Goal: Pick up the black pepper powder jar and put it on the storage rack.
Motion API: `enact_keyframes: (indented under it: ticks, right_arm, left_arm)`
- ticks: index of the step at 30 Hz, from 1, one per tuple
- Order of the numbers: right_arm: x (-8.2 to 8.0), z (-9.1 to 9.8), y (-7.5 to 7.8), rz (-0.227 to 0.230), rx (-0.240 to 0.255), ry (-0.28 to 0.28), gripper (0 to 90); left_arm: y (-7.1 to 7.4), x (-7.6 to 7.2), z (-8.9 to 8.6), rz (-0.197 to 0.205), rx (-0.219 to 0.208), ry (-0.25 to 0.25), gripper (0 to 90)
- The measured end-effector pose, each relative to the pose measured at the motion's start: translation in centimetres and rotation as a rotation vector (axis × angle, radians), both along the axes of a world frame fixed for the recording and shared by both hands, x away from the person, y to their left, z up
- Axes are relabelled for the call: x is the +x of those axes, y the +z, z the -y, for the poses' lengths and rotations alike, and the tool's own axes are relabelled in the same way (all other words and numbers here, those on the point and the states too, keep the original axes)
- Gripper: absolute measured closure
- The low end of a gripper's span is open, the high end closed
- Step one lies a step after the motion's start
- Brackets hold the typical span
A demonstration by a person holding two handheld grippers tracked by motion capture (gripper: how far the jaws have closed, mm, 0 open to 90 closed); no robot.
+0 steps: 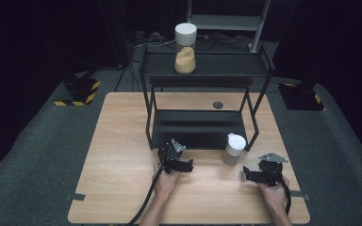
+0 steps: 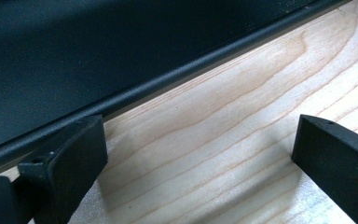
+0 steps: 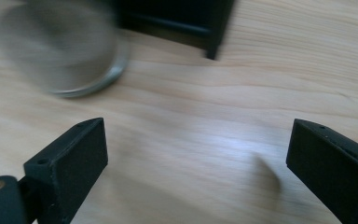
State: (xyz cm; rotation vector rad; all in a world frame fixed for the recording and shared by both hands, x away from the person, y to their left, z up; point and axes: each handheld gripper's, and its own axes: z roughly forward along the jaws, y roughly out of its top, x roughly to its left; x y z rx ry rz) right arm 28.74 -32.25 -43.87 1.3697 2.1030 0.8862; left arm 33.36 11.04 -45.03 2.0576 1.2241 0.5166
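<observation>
dark floor and black curtains ring a pale wooden table with a black two-level rack at its far side. both claws rest low on the wood, released and holding nothing: the left claw points along the table just in front of the rack's bottom shelf, whose dark edge runs past its jaws, and the right claw has its jaws spread wide over bare wood. a short jar with a white lid stands just ahead and to the left of the right claw, near the rack's front leg; its contents look greyish, blurred up close. a taller jar holding tan powder stands on the top shelf, well beyond both claws. judging by this, one jar is shelved and the short jar is not yet grasped.
</observation>
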Motion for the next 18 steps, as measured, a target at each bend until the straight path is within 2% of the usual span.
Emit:
enact_keyframes:
  ticks: [1, 4, 7, 11, 18]
  right_arm:
    - [0.0, 0.0, 0.0, 0.0, 0.0, 0.0, 4.4]
    - [0.0, -0.3, 0.2, -0.001, 0.02, 0.057, 4.3]
    - [0.1, -0.6, 0.3, -0.003, 0.039, 0.084, 4.5]
    - [0.7, -0.7, 0.2, -0.014, 0.079, 0.099, 4.9]
    - [1.4, -1.5, 0.3, -0.018, 0.105, 0.105, 6.3]
  left_arm:
    - [0.0, 0.0, 0.0, 0.0, 0.0, 0.0, 3.1]
    - [0.0, 0.0, 0.0, 0.0, 0.0, 0.0, 3.1]
    - [0.0, 0.0, 0.0, 0.0, 0.0, 0.0, 3.1]
    - [0.0, 0.0, 0.0, 0.0, -0.001, 0.0, 3.1]
    - [0.0, 0.0, 0.0, 0.0, -0.001, -0.001, 3.1]
